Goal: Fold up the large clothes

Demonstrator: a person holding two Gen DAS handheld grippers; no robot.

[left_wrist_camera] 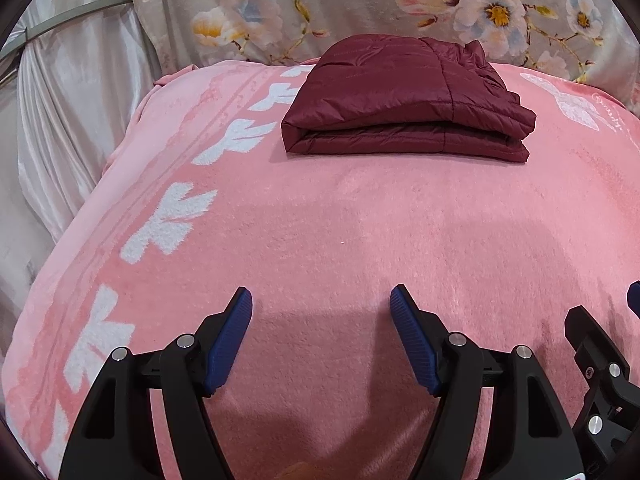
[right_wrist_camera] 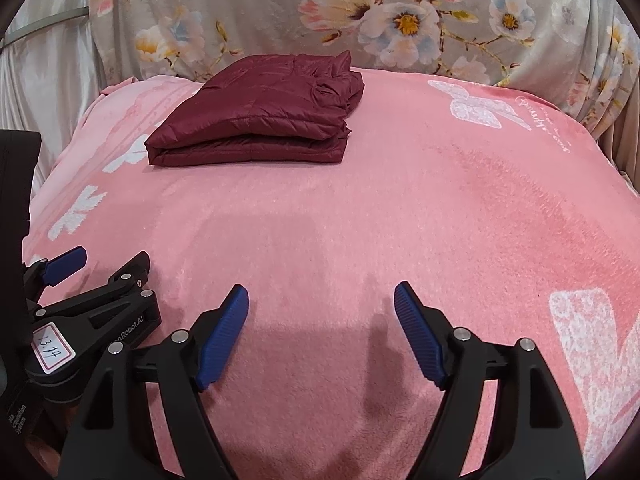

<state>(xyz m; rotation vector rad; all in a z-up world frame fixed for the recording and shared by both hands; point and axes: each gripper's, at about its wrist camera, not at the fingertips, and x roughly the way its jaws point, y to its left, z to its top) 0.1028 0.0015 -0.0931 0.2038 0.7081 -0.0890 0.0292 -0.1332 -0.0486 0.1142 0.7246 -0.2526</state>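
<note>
A dark maroon quilted puffer jacket (left_wrist_camera: 404, 100) lies folded into a compact, layered rectangle on the far part of a bed covered by a pink fleece blanket with white flower shapes (left_wrist_camera: 320, 220). Its near edge shows stacked layers, fairly even, with a slightly rumpled bunch of fabric at its right end. Behind it rises a grey floral-print cloth (left_wrist_camera: 360, 4), and pale satin drapery (left_wrist_camera: 80, 92) hangs at the left.

The left tongs (left_wrist_camera: 321, 300) hover over bare blanket near the front of the bed, well apart from the jacket, blue ribbed pads spread and nothing between them. The right tongs (right_wrist_camera: 321, 298) sit just beside them in the same attitude — also spread, with only pink fleece showing in the gap. From the right wrist view the left tool's black frame and a small labelled tag (right_wrist_camera: 52, 346) appear at the lower left.

Judging by how things lie, the folding itself looks finished: the jacket is a tidy bundle and neither tool touches it. What may remain is small — perhaps smoothing the bunched right end or squaring the stack — or nothing at all. No other unfolded garment is visible on the bed in either view.
</note>
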